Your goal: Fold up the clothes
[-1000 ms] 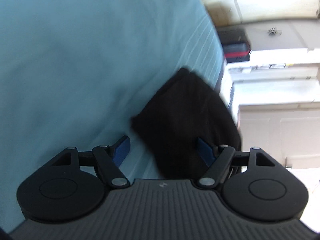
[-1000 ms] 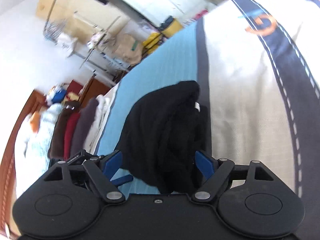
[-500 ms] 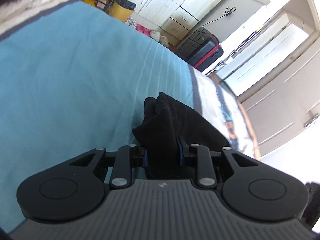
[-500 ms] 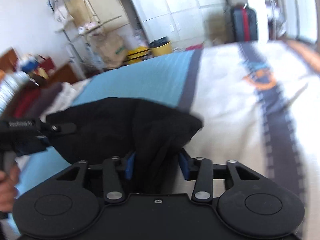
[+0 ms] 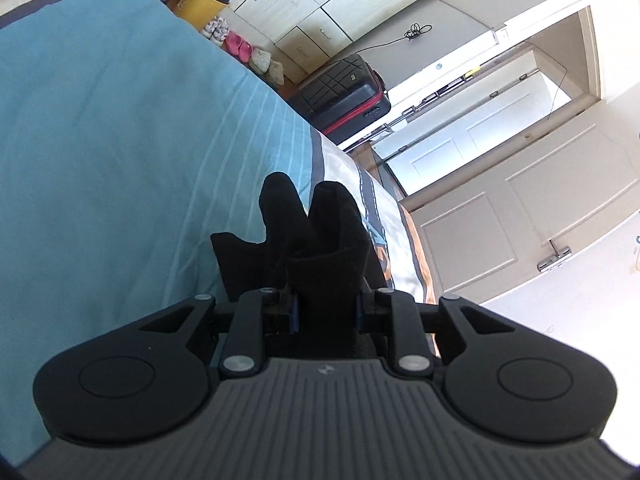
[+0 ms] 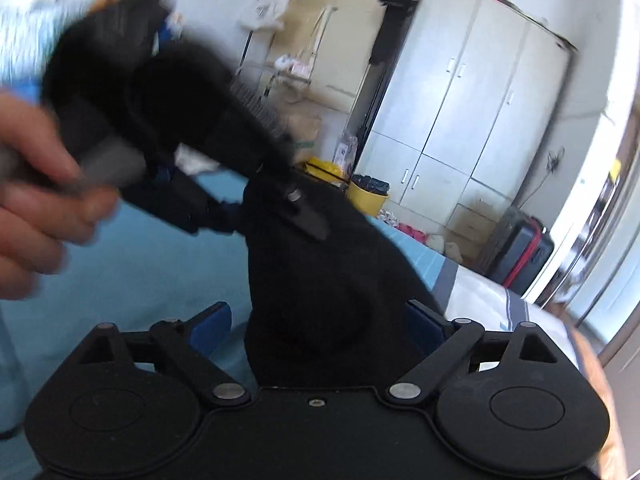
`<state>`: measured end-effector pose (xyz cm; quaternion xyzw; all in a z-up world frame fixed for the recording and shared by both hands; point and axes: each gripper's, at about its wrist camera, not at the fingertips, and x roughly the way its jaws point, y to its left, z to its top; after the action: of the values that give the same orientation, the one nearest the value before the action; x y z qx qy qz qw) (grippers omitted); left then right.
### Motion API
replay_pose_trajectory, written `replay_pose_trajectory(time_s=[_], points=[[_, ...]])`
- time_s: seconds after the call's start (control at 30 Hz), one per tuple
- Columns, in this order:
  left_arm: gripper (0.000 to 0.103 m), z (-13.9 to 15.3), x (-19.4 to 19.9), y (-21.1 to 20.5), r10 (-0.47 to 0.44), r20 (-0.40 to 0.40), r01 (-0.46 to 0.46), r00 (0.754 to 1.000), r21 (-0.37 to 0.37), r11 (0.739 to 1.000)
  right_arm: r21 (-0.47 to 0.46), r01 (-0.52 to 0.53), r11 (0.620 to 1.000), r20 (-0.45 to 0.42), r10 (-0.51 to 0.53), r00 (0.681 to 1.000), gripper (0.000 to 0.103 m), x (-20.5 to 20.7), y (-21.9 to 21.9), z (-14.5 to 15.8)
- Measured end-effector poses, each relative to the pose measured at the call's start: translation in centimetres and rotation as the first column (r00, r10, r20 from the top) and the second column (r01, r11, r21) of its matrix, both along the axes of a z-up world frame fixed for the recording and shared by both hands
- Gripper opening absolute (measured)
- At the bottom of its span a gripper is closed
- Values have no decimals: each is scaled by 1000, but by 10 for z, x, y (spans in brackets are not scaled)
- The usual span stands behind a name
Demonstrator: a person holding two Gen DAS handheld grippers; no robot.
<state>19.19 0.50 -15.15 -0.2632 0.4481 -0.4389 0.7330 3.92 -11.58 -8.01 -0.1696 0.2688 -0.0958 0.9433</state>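
A black garment [image 5: 320, 240] is bunched between the fingers of my left gripper [image 5: 326, 312], which is shut on it and holds it above the blue bedspread [image 5: 120, 160]. In the right wrist view the same black garment [image 6: 320, 300] hangs down in front of my right gripper [image 6: 320, 324]. Its blue fingers [image 6: 210, 324] stand wide apart with the cloth between them. The left gripper [image 6: 256, 208] and the hand holding it show there at the upper left, blurred, clamped on the cloth's top.
The bed has a blue part and a white part with dark stripes [image 5: 376, 208]. A black suitcase [image 5: 344, 100], a yellow bin [image 5: 204, 0], shoes [image 5: 240, 44] and white wardrobes [image 6: 472, 120] stand beyond the bed. A door [image 5: 520, 208] is at the right.
My right gripper has opened from its grip on the garment. The left gripper stays shut on it and has lifted it up off the bed. Both views have swung upward.
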Motion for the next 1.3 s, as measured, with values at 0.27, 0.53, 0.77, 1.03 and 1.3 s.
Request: replay_pose_trajectory(time_s=[0.27, 0.53, 0.77, 1.03, 1.3], points=[[21, -30, 28, -11, 23, -105, -27, 994, -39, 999, -94, 121, 988, -243, -140, 960, 79, -12, -28, -43], [21, -30, 38, -25, 15, -97, -21, 995, -68, 997, -103, 217, 971, -302, -238, 923, 32, -26, -51, -49], [21, -33, 50, -23, 26, -118, -36, 993, -86, 996, 380, 465, 800, -232, -404, 885, 10, -59, -134, -11], [29, -43, 49, -19, 9, -175, -30, 985, -118, 993, 797, 329, 507, -233, -245, 941, 67, -80, -147, -16], [61, -50, 32, -43, -15, -67, 21, 998, 95, 995, 794, 309, 524, -204, -250, 947, 67, -68, -126, -46]])
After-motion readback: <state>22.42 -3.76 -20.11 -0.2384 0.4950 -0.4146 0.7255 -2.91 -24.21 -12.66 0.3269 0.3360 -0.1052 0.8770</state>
